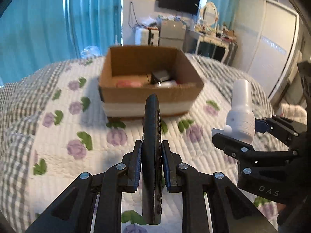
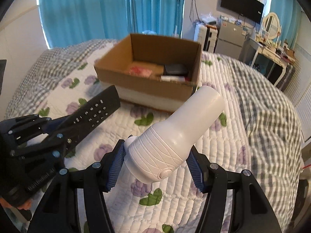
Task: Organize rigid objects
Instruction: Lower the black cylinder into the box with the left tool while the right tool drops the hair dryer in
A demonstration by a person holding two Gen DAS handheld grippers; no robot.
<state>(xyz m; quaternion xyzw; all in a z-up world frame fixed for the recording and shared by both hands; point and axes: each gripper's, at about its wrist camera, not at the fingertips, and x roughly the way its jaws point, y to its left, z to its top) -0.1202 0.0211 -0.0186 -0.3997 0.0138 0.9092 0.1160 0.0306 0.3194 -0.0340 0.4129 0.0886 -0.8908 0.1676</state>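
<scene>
I've got the left gripper [image 1: 151, 155] clamped on the black remote [image 1: 152, 136], long axis pointing dead ahead, the right gripper [image 2: 155, 161] pinching the white bottle [image 2: 175, 137] tilted up-right, and the open cardboard box [image 1: 151, 91] waits straight ahead mid-bed on the quilt [image 1: 58, 136], nearer my left.

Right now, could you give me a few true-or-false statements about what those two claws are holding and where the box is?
1. The left gripper clamps a black remote control. True.
2. The right gripper is empty. False: it grips a white bottle.
3. The cardboard box sits on the quilted bed. True.
4. The box is empty. False: a dark case and other items lie inside.
</scene>
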